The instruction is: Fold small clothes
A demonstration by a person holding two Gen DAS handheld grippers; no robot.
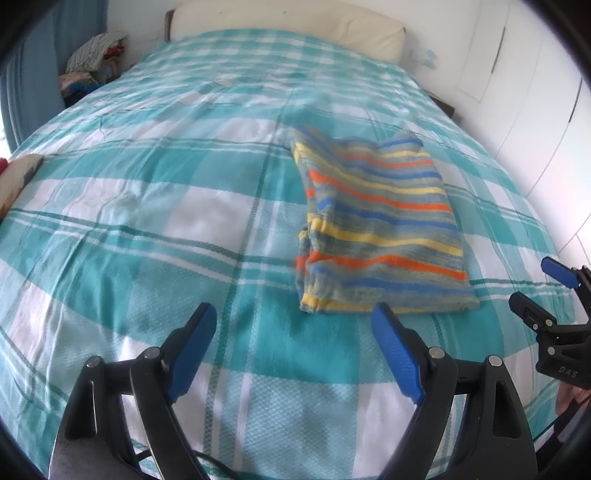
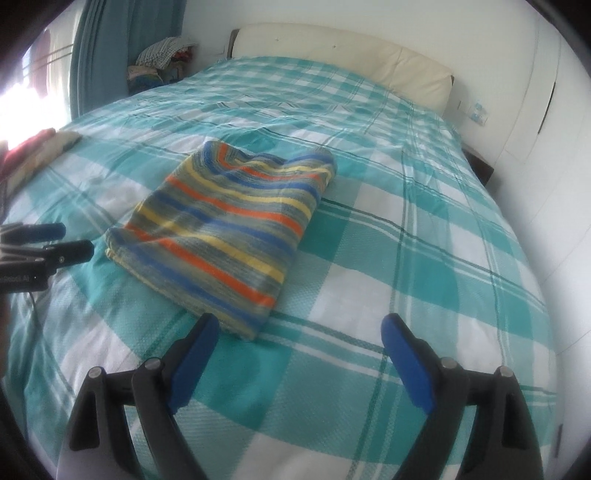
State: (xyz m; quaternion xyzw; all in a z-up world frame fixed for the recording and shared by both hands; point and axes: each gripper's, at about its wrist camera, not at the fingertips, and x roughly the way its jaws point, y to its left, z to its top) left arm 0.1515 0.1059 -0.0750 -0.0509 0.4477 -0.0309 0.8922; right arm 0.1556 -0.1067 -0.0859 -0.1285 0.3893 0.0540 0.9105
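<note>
Blue pads sat closest to both lenses: my left gripper (image 1: 295, 314) stood spread wide with nothing between its two fingers, and my right gripper (image 2: 301, 325) was just as wide and just as empty. That made two claws, four blue pads, zero cloth in either.

One striped garment (image 1: 376, 229) lay folded on the bedspread (image 1: 147, 221), a single flat bundle banded in orange, yellow, blue and grey-green. It lay just beyond my left gripper's right-hand pad (image 1: 397, 354), close but apart. From the right wrist view, the garment's near corner came down just beside the left-hand pad (image 2: 195, 354) of my right gripper; I could not tell whether they touched.

Each gripper showed in the other's view: the right one at the right edge of the left wrist view, the left one at the left edge of the right wrist view, near the garment's edge.

Farther out, one teal-and-white checked bedspread covered the bed, one cream headboard (image 1: 288, 26) stood at the far end, one heap of clothes (image 1: 96, 59) sat in the far-left corner beside one blue curtain (image 2: 122, 48), and more folded fabric (image 2: 40, 147) rested at the bed's left edge.
</note>
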